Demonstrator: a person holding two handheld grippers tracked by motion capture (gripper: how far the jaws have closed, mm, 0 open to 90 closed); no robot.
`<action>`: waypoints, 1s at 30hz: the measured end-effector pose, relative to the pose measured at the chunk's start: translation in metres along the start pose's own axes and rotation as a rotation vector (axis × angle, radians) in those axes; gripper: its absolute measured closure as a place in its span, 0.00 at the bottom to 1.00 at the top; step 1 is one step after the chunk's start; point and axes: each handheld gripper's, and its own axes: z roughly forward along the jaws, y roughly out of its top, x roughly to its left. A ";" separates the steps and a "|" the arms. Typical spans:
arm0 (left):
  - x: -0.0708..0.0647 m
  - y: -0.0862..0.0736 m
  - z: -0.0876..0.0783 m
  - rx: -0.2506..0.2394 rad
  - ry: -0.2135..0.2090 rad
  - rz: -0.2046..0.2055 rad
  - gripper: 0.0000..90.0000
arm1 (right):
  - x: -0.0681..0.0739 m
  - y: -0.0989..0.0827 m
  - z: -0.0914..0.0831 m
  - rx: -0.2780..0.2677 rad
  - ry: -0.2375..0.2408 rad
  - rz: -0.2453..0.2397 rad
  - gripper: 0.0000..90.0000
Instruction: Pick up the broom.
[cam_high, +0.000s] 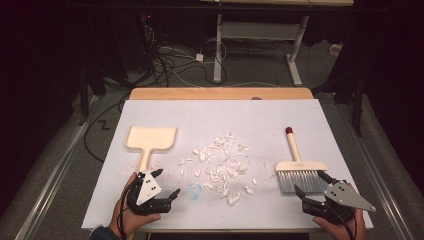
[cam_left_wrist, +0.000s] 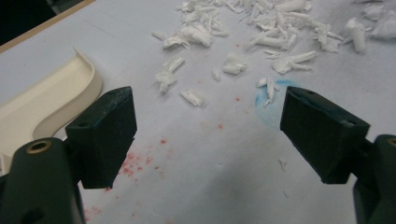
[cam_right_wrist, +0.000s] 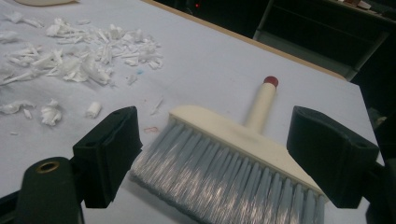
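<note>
Fingers (cam_right_wrist: 107, 154) of both grippers released; I approach brush (cam_high: 299, 170) and dustpan (cam_high: 149, 140); next, grasp handles, sweep paper scraps (cam_high: 220, 162)

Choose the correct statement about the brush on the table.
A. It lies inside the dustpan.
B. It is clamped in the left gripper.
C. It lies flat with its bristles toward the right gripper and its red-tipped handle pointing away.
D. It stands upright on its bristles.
C: the brush lies flat on the white table, its grey bristles next to the open right gripper, its red tip far from it.
</note>
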 end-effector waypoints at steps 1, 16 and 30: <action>0.000 0.000 0.000 0.001 0.001 0.001 0.20 | 0.000 0.000 0.000 0.000 0.000 0.000 0.20; -0.001 -0.002 -0.002 0.001 0.008 0.010 0.20 | -0.020 0.014 0.008 0.024 -0.047 0.012 0.23; 0.001 -0.002 -0.002 0.001 0.013 -0.003 0.20 | -0.055 0.051 0.072 0.274 -0.031 0.114 0.26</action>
